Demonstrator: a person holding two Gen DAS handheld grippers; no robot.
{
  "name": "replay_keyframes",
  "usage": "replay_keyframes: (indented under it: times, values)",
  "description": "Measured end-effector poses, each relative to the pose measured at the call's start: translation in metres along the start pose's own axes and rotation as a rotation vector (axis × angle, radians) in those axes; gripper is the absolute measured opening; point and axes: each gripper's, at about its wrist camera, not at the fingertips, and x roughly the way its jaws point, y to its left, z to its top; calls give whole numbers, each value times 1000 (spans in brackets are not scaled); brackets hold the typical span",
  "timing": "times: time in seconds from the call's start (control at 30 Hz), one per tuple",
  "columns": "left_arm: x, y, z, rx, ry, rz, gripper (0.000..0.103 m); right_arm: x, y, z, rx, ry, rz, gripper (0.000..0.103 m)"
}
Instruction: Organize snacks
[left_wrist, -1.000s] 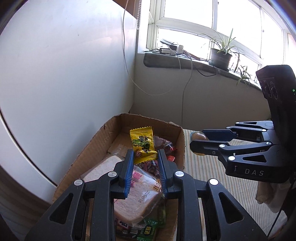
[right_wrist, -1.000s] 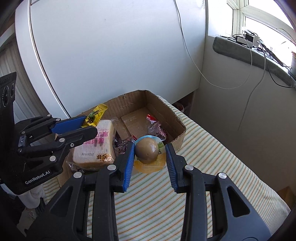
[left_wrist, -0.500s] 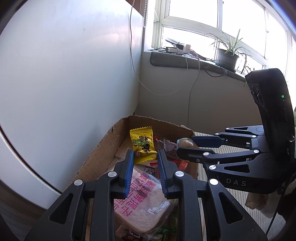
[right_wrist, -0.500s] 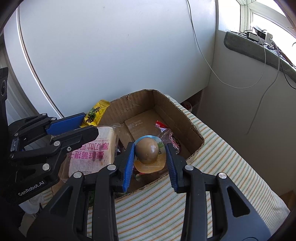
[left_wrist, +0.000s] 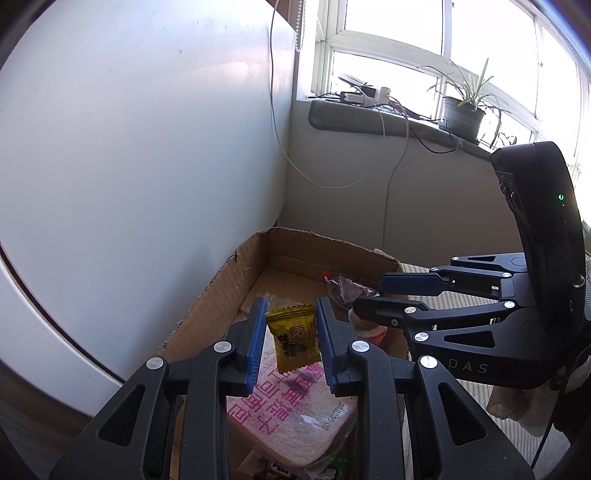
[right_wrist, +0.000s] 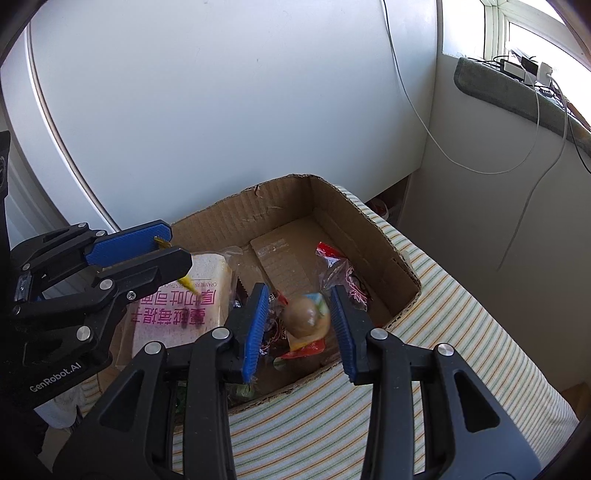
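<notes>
A brown cardboard box (right_wrist: 280, 206) stands on the striped cloth. In it lie a bagged bread slice with pink print (right_wrist: 207, 295) and several small wrapped snacks. My left gripper (left_wrist: 290, 332) hangs over the box's near end, shut on a yellow snack packet (left_wrist: 291, 336) held by its side edges above the bread (left_wrist: 295, 413). My right gripper (right_wrist: 299, 321) is over the box's right part and its jaws are opening. A brown egg-shaped snack in a clear packet (right_wrist: 304, 319) sits between them, with a gap at the left pad.
A clear packet with a red end (right_wrist: 340, 273) lies by the box's right wall. The striped cloth (right_wrist: 443, 332) runs right of the box. A white panel (right_wrist: 184, 110) rises close behind it. A windowsill holds a potted plant (left_wrist: 463, 118) and cables.
The right gripper came in over the box and sank, and its jaws widened off the egg snack. The yellow packet now sits lower between the left pads.
</notes>
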Motion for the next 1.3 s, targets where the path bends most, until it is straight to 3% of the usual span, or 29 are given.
replay_keyframes:
  times: [0.1, 0.27, 0.4, 0.5, 0.57, 0.97, 1.03, 1.1, 1.3]
  values:
    - [-1, 2, 0, -3, -2, 6, 27, -1, 0, 0, -4, -9, -8, 52]
    - [-5, 4, 0, -4, -9, 18, 40, -5, 2, -1, -19, -24, -13, 70]
    - [-10, 7, 0, -15, -16, 27, 48, -9, 3, -2, -23, -31, -30, 78]
    - [-14, 9, -1, -20, -20, 38, 49, -15, 1, -5, -17, -41, -36, 81]
    - [-17, 10, -3, -22, -22, 48, 56, -19, 2, -7, -20, -45, -46, 82]
    - [-47, 6, -13, -49, -57, 112, 79, -58, 15, -30, -16, -102, -107, 86]
    - [-54, 4, -17, -53, -64, 126, 80, -68, 16, -35, -3, -126, -109, 88]
    - [-60, 3, -20, -65, -71, 138, 80, -79, 17, -40, 17, -154, -111, 98]
    - [-79, -4, -33, -79, -82, 154, 81, -109, 24, -54, 29, -219, -139, 101]
